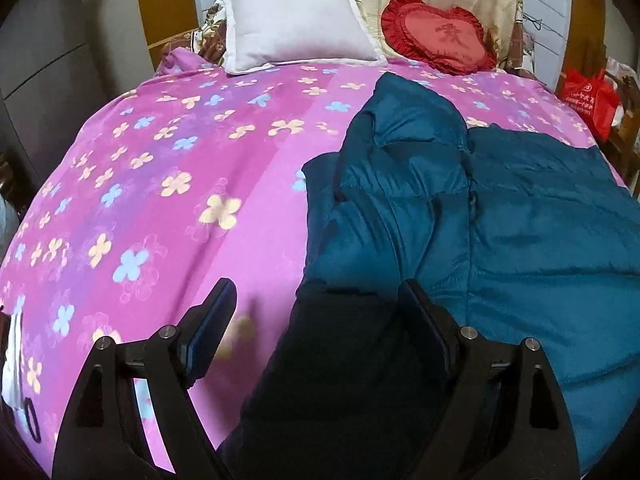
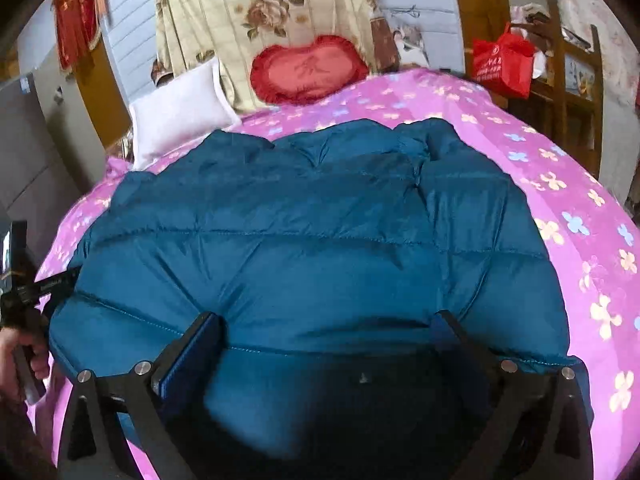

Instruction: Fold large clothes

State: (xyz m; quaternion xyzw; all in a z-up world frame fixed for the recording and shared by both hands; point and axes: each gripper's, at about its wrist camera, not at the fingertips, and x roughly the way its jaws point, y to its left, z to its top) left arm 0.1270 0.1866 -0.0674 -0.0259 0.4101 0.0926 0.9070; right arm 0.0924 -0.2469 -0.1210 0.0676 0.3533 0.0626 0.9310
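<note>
The jacket lies spread on the bed, hem toward the person, likely laid flat for folding. The right gripper hangs over the hem, jaws spread wide, pinching nothing. The left gripper, also spread, straddles the jacket's left edge, probably lining up a grasp.

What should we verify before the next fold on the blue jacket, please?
1. Left tool open: ok.
2. Right tool open: ok.
3. Blue jacket lying on the bedspread, quilted body spread out: ok.
4. Near hem between the right tool's fingers: ok; gripped: not ok.
5. Left sleeve laid flat: not ok, it is bunched.
6. White pillow and red heart cushion apart from the jacket: ok.
</note>
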